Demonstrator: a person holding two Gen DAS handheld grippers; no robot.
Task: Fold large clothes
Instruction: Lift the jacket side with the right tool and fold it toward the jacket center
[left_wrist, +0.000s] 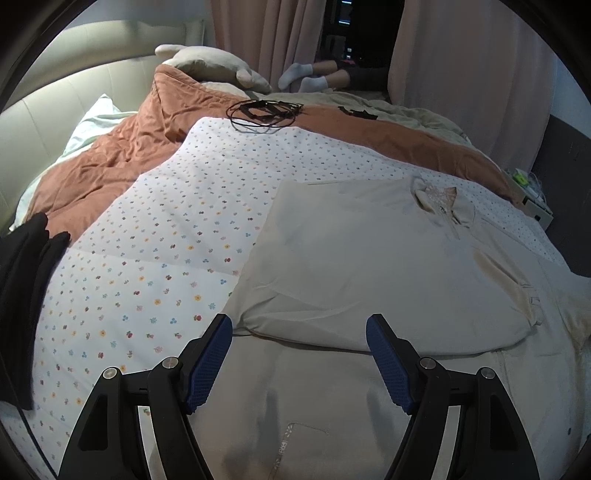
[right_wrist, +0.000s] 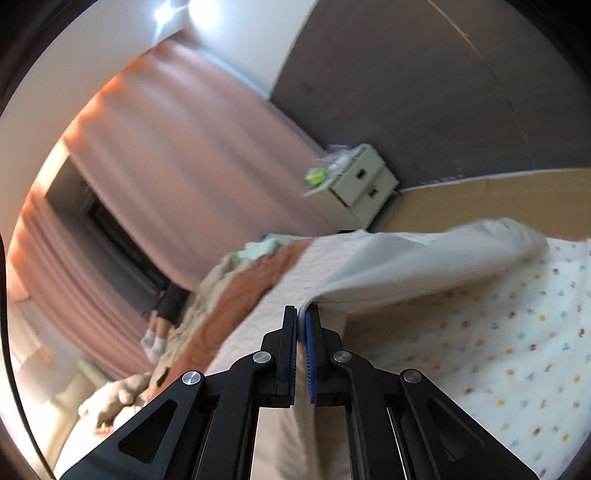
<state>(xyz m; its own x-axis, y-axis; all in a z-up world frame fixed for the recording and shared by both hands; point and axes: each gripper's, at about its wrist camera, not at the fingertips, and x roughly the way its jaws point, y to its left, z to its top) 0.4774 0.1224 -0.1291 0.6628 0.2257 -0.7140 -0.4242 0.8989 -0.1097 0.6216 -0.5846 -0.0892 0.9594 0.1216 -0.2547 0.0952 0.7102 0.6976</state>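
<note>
A large beige garment (left_wrist: 351, 258) with a collar lies spread on the flower-print sheet (left_wrist: 155, 258) of a bed, one side folded over. My left gripper (left_wrist: 299, 339) is open and empty, its blue pads just above the garment's near part. In the right wrist view my right gripper (right_wrist: 303, 317) is shut on an edge of the beige garment (right_wrist: 406, 266) and holds it lifted off the flower-print sheet (right_wrist: 498, 350). The view is tilted and blurred.
An orange quilt (left_wrist: 155, 122) lies behind the sheet with black cables (left_wrist: 262, 110) on it. A dark cloth (left_wrist: 22, 266) is at the bed's left edge. A person's socked feet (left_wrist: 303, 77) rest by the curtains. A small white drawer unit (right_wrist: 362, 184) stands by the wall.
</note>
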